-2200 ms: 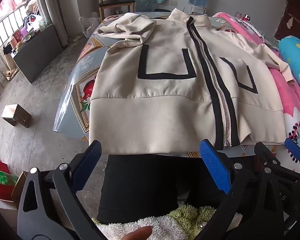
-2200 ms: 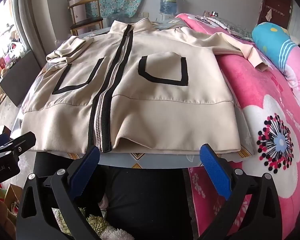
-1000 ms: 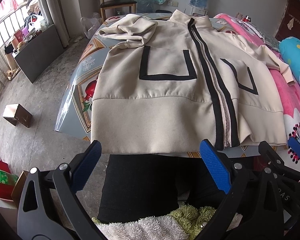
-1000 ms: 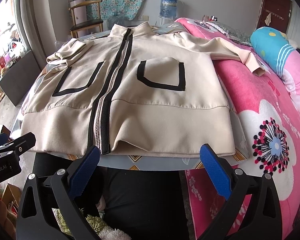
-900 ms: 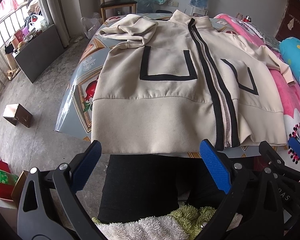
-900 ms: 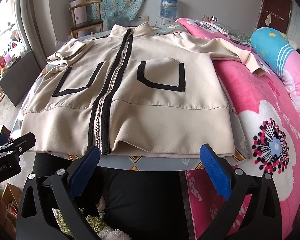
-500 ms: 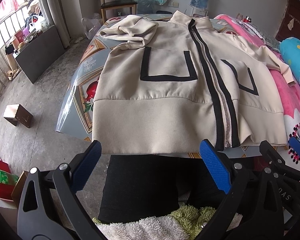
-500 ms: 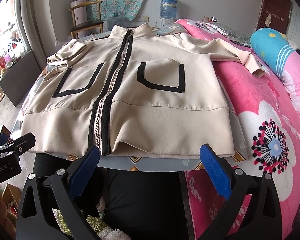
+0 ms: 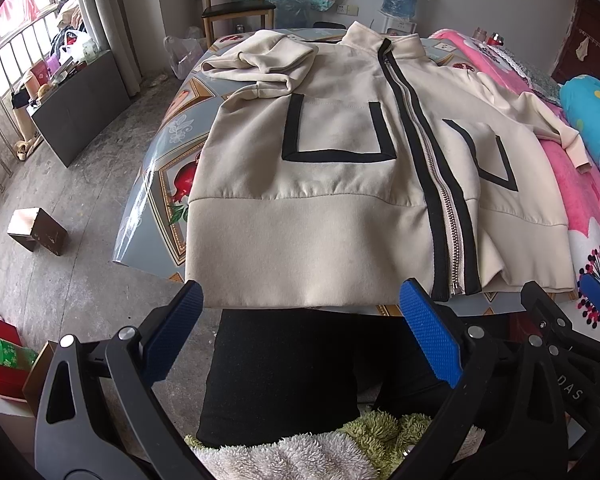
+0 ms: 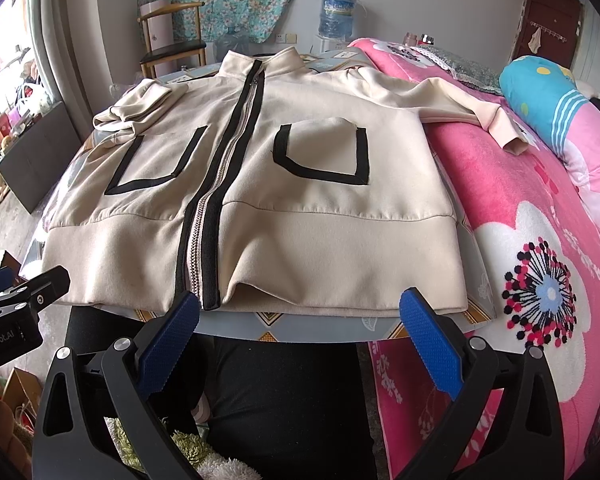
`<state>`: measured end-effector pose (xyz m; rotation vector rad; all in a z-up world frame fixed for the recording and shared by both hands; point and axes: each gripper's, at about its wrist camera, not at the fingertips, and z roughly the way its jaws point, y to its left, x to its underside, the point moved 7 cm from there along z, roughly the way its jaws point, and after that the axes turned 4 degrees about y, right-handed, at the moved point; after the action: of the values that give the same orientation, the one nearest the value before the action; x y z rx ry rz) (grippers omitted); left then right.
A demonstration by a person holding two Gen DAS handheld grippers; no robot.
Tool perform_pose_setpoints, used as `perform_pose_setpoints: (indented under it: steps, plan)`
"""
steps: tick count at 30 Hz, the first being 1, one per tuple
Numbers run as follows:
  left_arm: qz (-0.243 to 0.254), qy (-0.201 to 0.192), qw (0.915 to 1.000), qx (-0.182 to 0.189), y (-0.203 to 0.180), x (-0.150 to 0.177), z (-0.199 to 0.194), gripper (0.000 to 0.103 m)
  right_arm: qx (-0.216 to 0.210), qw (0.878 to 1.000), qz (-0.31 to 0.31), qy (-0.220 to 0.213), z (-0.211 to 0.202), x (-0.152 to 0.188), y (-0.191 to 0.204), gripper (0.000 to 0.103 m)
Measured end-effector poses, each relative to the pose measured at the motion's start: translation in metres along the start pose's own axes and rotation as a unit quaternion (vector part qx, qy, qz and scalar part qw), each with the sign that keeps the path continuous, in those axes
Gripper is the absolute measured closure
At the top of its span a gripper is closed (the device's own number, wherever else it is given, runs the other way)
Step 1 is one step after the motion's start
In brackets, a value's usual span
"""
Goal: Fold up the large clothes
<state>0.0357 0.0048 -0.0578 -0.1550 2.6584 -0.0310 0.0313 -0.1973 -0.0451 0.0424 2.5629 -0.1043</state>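
Left gripper [image 9: 298, 330] and right gripper [image 10: 300, 330]: jaws spread wide, empty; cream zip-up jacket [image 9: 340, 184] lies flat just ahead of both.

The cream zip-front jacket with black trim [image 9: 340, 216] hides most of the patterned, plastic-covered tabletop [image 9: 160, 184]. The jacket's far folded sleeve [image 9: 268, 64] conceals its own cuff. The black frame of the left hand-held gripper [image 9: 296, 320] runs off the picture's bottom edge, as does the right hand-held gripper [image 10: 298, 318]. The label on the blue water bottle [image 10: 336, 12] is too small to read.
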Motion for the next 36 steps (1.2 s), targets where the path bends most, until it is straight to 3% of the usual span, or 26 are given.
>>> perform_pose_setpoints:
  steps: [16, 26, 32, 36]
  plan:
    - [-0.004, 0.004, 1.0, -0.001, 0.013, -0.004, 0.0, 0.008, 0.013, 1.0, -0.002, -0.009, 0.001, -0.004, -0.002, 0.005]
    - [-0.01, 0.008, 0.9998, -0.015, 0.021, -0.016, 0.017, 0.008, 0.064, 0.998, -0.022, -0.017, 0.01, -0.015, -0.003, 0.005]
    - [-0.015, -0.007, 0.9993, -0.034, 0.041, -0.037, 0.026, 0.008, 0.072, 0.995, -0.048, -0.041, 0.011, -0.041, -0.002, 0.005]
    - [-0.02, -0.017, 0.9987, -0.044, 0.06, -0.06, 0.035, 0.008, 0.05, 0.991, -0.093, -0.08, 0.004, -0.08, 0.014, 0.005]
